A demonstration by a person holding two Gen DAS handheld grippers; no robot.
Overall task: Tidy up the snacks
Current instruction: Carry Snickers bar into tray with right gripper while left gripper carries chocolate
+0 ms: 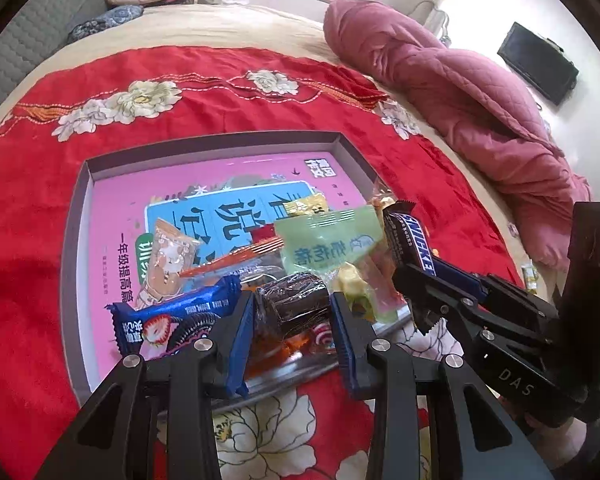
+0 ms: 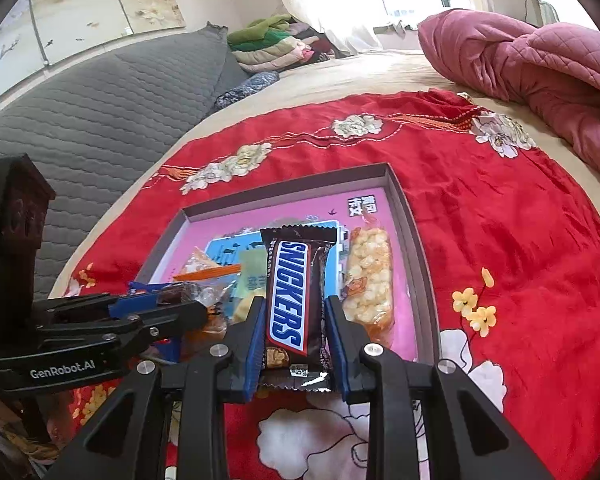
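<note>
Right gripper [image 2: 294,336] clamps Snickers bar [image 2: 290,300] above tray [image 2: 414,232].

Your left gripper [image 1: 292,320] and right gripper [image 2: 294,328]: black linkage frames, silver screws, blue-padded fingers [image 2: 256,344]. White lettering marks both bodies: "DAS" and "GenRobot.AI".

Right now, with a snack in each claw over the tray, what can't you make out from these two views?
- Left wrist view: the dark cellophane-wrapped roll in the left claw covers the sweets beneath; their kind is unclear.
- Right wrist view: the brown Snickers bar in the right claw hides the grey shallow tray floor behind it.
- Both views: the tray's near rim sits behind the claws.
</note>
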